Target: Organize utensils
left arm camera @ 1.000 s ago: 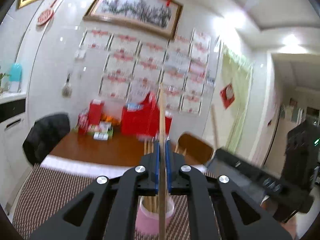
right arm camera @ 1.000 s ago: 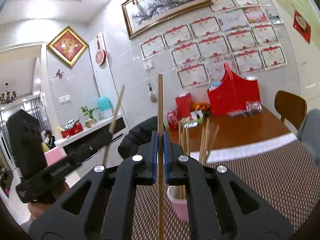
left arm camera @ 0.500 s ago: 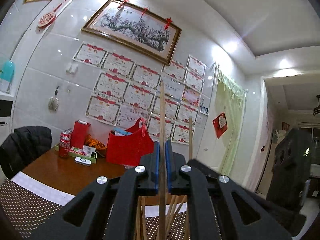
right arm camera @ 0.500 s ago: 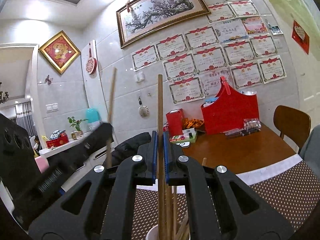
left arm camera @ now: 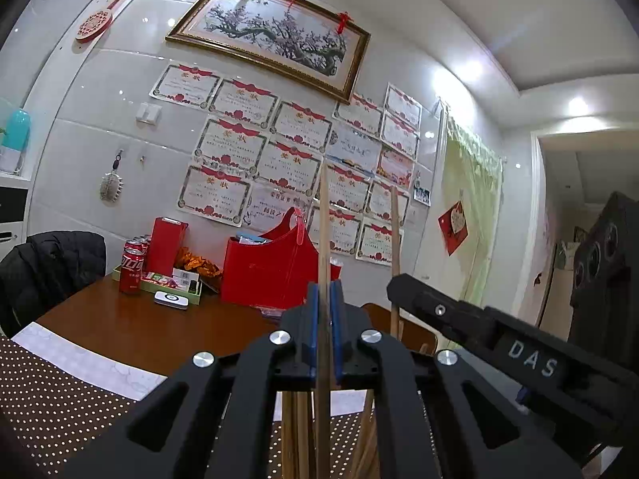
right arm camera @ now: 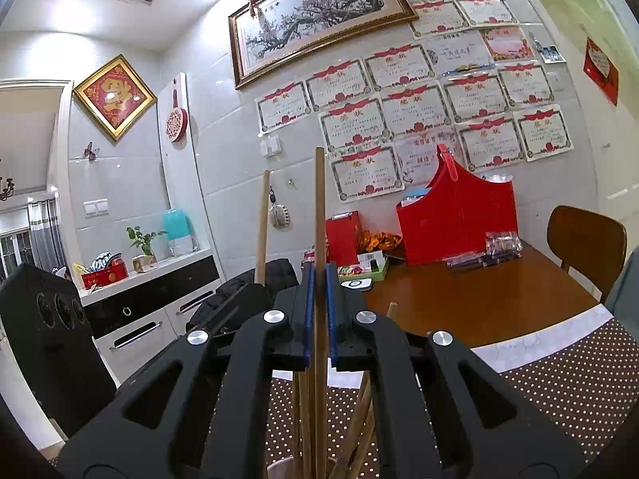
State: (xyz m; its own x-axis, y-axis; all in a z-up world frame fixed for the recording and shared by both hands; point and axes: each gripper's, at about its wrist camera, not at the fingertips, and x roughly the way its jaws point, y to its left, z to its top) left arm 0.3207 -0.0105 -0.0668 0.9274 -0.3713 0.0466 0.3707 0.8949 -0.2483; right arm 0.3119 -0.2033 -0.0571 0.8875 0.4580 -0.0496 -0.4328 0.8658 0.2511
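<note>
Left wrist view: my left gripper (left arm camera: 324,327) has its blue pads clamped on a single wooden chopstick (left arm camera: 322,239), held upright, its top rising in front of the certificates on the wall. Below the jaws I see the shafts of more chopsticks (left arm camera: 295,431) bunched together; the holder they stand in is hidden by the gripper body here. To the right, the right gripper (left arm camera: 393,283) comes in at a slant, pinching its own chopstick (left arm camera: 394,231), also near upright, just beside mine. The brown dotted table mat (left arm camera: 52,399) lies below, the wooden table (left arm camera: 139,331) with a red basket (left arm camera: 275,271) and cola cans (left arm camera: 131,267) beyond.

Right wrist view: the right gripper (right arm camera: 318,319) is closed on a second chopstick (right arm camera: 319,207), vertical. The left gripper's chopstick (right arm camera: 261,227) stands just to the left. Beneath the jaws, several chopsticks (right arm camera: 359,419) lean in what looks like a pale cup (right arm camera: 279,467); only a sliver of rim shows at the bottom edge.

Judgement: the step in hand is dropping both chopsticks into the cup with the others. Both sticks appear lined up over it, lower ends among the bundle, though I cannot tell whether the tips are inside. Next move calls for parting each set of jaws while keeping the sticks vertical, then lifting straight up to avoid snagging the bundle.
</note>
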